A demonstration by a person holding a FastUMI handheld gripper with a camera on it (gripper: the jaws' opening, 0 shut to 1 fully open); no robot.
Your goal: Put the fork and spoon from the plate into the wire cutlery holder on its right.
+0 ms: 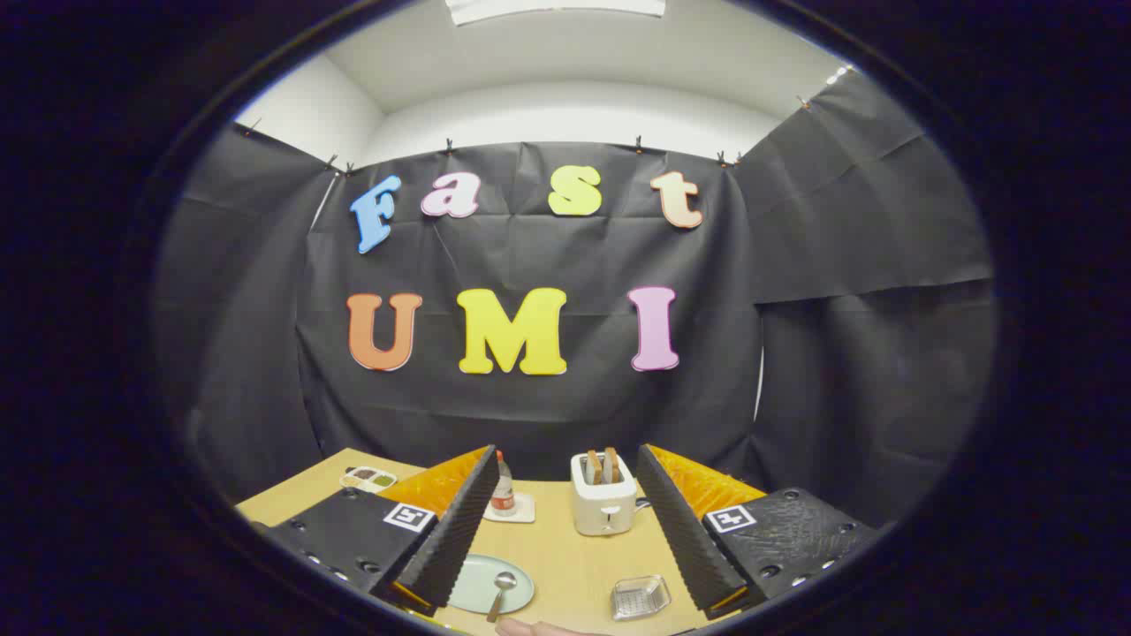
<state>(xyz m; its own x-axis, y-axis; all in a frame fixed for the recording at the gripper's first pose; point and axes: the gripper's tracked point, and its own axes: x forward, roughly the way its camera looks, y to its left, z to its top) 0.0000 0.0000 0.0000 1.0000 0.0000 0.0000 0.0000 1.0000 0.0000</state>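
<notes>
Pale green, the plate [489, 583] lies on the wooden table [565, 548] near the left finger, part of it hidden behind that finger. On it rests a metal spoon [501, 592], bowl toward the far side, handle running nearward. I cannot make out a fork; it may lie on the hidden part of the plate. To the right of the plate, apart from it, sits the wire cutlery holder [640, 597], a low metal basket with nothing visible inside.

Both things lie between the fingers of the gripper [565, 539], which are spread wide and hold nothing, well above the table.

Farther back, a white toaster [603, 503] stands with two brown slices upright in its slots. Left of it a small bottle [503, 490] with a red cap stands on a white coaster [512, 511]. At the far left a small divided dish [369, 479] holds something greenish. At the near edge, a fingertip [539, 627] of a person shows.
</notes>
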